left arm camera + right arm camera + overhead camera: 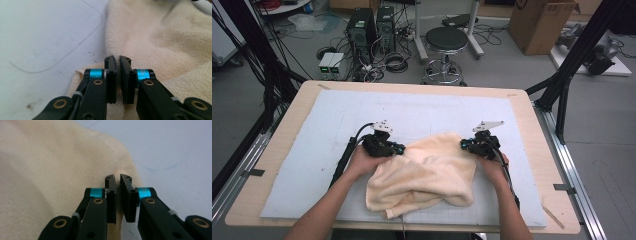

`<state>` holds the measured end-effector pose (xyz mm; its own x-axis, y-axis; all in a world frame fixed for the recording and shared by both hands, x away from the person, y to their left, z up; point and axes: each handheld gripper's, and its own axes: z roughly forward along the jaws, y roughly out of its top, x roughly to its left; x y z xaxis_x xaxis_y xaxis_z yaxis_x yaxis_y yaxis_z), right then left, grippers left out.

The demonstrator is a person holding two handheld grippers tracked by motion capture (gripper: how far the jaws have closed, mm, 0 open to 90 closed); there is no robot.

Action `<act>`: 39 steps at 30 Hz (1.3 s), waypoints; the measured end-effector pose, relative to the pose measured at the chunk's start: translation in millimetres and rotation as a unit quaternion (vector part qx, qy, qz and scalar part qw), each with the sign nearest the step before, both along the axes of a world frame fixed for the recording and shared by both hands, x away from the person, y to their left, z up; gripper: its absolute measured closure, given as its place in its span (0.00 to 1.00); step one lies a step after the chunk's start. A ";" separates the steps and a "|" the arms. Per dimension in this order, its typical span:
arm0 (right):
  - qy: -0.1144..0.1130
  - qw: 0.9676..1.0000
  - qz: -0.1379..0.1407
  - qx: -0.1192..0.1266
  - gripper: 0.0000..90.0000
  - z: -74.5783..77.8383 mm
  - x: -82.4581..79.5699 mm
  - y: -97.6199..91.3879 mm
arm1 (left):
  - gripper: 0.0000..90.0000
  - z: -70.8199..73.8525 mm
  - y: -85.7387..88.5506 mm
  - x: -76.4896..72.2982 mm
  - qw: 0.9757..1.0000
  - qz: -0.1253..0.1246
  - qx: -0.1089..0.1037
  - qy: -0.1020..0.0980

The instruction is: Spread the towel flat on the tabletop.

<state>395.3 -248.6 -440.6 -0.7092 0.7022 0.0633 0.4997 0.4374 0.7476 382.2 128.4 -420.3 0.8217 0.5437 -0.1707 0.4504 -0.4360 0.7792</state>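
A cream towel [427,172] lies crumpled on the pale blue mat [332,125], bunched toward the table's near edge. My left gripper [402,149] is at the towel's left edge, its jaws nearly together with a fold of towel [162,37] pinched between them; the left gripper view shows the tips [117,59] over the cloth's border. My right gripper [464,145] is at the towel's upper right corner. Its jaws [117,178] are closed on the hemmed edge of the towel [50,170]. A hand holds each gripper from below.
The mat covers a wooden table [282,135] with bare mat to the left, the right and behind the towel. Beyond the table stand a black stool [446,40], computer towers [362,25] with cables, and a cardboard box [539,22]. Black frame posts [569,60] rise at the right.
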 end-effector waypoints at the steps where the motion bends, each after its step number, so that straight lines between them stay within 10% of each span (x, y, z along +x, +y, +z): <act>1: -0.005 1.000 0.004 0.003 0.94 3.2 -0.4 3.1 | 0.95 3.5 3.4 -1.3 1.000 0.009 -0.003 -0.010; 8: -0.066 0.997 0.027 0.039 0.95 43.8 -2.9 24.2 | 0.95 36.6 37.8 -9.1 0.994 0.069 -0.050 -0.064; 13: -0.066 0.995 0.058 0.051 0.95 60.8 -5.1 38.5 | 0.95 48.9 62.0 -16.7 0.998 0.032 -0.048 -0.036; 16: -0.053 0.996 0.068 0.039 0.96 59.7 -4.9 44.6 | 0.95 44.9 68.1 -7.9 0.997 0.060 -0.036 -0.044; 19: -0.075 0.996 0.047 0.019 0.97 72.0 13.2 47.3 | 0.95 56.6 60.4 31.1 0.987 0.127 -0.039 -0.085; 21: -0.095 0.995 0.002 0.016 0.93 98.1 42.7 49.6 | 0.88 72.7 43.7 66.7 0.974 0.186 0.001 -0.127; 22: -0.116 0.993 -0.025 0.018 0.77 110.5 56.5 51.0 | 0.70 77.9 37.8 80.3 0.969 0.220 0.019 -0.114; 24: -0.104 0.992 -0.060 0.023 0.62 122.8 76.4 50.8 | 0.64 79.1 38.5 90.6 0.973 0.216 -0.021 -0.078; 29: -0.058 0.997 -0.039 0.014 0.59 101.9 78.1 49.0 | 0.64 58.3 49.6 74.2 0.979 0.190 -0.014 -0.074; 39: -0.046 0.998 -0.015 0.044 0.59 59.6 22.4 26.3 | 0.60 32.7 71.9 15.2 0.985 0.153 -0.027 -0.074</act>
<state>417.7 -222.3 -381.0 -0.6933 0.7180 0.0617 0.4394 0.3533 0.8259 397.4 200.3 -387.6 0.6393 0.7627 -0.0981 0.4345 -0.2530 0.8644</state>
